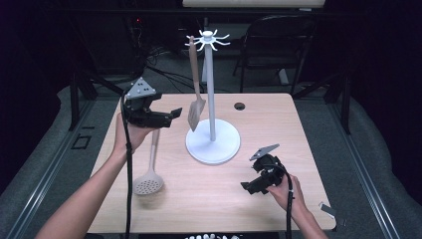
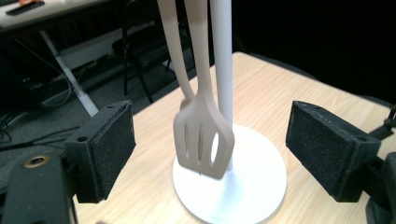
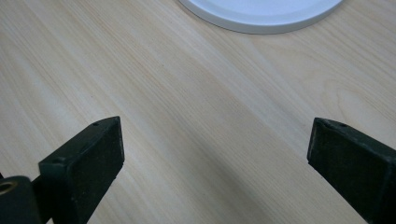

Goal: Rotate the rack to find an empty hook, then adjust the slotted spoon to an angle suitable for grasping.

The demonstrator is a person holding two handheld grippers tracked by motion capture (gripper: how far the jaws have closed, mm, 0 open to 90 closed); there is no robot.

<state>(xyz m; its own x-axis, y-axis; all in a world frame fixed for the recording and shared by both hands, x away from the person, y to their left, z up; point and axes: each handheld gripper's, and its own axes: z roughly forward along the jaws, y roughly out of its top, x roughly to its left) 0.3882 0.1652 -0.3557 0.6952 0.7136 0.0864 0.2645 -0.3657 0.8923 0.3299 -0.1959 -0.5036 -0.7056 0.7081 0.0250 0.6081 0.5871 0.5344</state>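
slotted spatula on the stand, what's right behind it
Behind the slotted spatula stand the white pole and round base; the wooden table lies beyond. Its blade covers part of the pole's foot.

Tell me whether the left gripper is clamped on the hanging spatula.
No: the left gripper stands open, its pads apart from the spatula, which hangs free beside the stand.

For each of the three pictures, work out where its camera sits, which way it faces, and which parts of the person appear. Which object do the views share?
High view: above the person's side, facing forward and down on the table; both forearms, left claw, right claw.
Left gripper view: on the left claw, facing the hanging spatula; its open jaws.
Right gripper view: on the right claw, facing the tabletop; its open jaws.
Shared: the white stand.
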